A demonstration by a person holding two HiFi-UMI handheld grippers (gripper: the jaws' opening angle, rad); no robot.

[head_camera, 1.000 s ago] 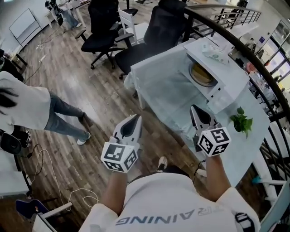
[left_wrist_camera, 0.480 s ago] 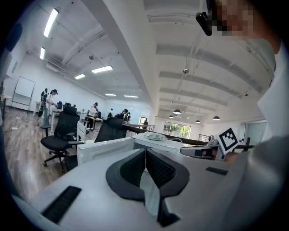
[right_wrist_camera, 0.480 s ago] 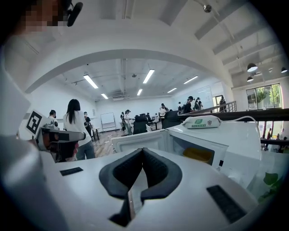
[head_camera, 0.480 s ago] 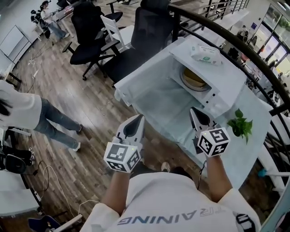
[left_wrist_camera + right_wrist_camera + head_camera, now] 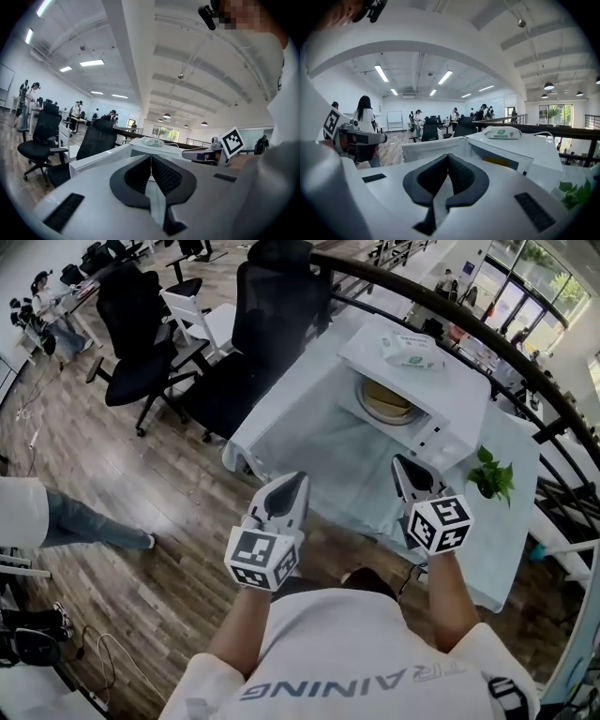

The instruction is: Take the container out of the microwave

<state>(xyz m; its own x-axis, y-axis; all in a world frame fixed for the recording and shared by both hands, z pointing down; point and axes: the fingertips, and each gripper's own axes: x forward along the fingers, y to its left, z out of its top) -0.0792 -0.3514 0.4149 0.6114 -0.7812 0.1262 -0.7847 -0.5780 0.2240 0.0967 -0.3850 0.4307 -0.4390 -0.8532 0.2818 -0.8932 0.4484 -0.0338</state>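
On the cloth-covered table [image 5: 309, 460] a white microwave [image 5: 441, 395] stands open. A round yellowish container [image 5: 384, 399] sits inside its cavity; the right gripper view shows it as a yellow strip [image 5: 499, 162]. My left gripper [image 5: 286, 486] hovers over the table's near edge, shut and empty [image 5: 151, 157]. My right gripper [image 5: 405, 465] is held just short of the microwave's front, also shut with nothing between its jaws [image 5: 448, 157]. Neither gripper touches the microwave or the container.
A pack of wipes [image 5: 410, 350] lies on top of the microwave. A small green plant [image 5: 492, 479] stands on the table at the right. Black office chairs [image 5: 267, 324] stand behind the table. A dark railing [image 5: 525, 371] curves along the right. A person's leg [image 5: 84, 526] shows at far left.
Both grippers have come closer to the table and the microwave, still shut. The microwave and its container now sit nearer the middle of the head view.
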